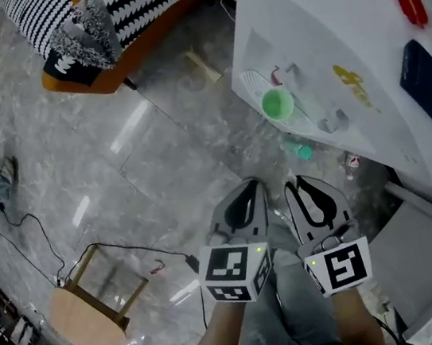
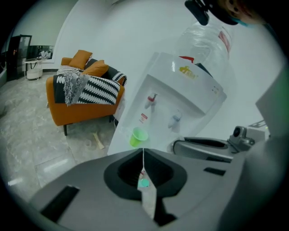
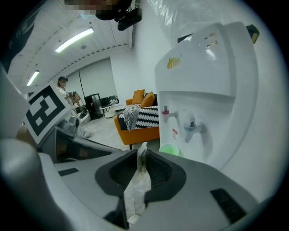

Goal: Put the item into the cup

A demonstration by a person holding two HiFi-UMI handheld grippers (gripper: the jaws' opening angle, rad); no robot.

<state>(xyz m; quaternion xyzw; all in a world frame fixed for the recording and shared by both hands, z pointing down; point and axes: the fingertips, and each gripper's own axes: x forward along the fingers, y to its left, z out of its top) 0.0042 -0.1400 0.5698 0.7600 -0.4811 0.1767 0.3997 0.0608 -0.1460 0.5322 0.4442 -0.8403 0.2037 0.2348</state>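
A green cup point(image 1: 276, 104) stands on the drip tray of a white water dispenser point(image 1: 326, 47), under its taps. The cup also shows in the left gripper view point(image 2: 138, 136) and, partly hidden by the jaws, in the right gripper view point(image 3: 170, 150). My right gripper point(image 1: 292, 183) is shut on a thin pale sachet point(image 3: 137, 185) whose tip pokes out above the jaws. My left gripper point(image 1: 254, 182) sits beside it, shut with nothing between its jaws. Both point at the dispenser, short of the cup. A small teal object point(image 1: 301, 149) lies below the tray.
An orange sofa point(image 1: 122, 29) with striped cushions stands at the far left. A wooden stool point(image 1: 83, 308) and a black cable point(image 1: 123, 250) are on the marble floor to my left. A small red-and-white bit point(image 1: 351, 161) lies by the dispenser's foot. A person point(image 3: 63, 85) stands far off.
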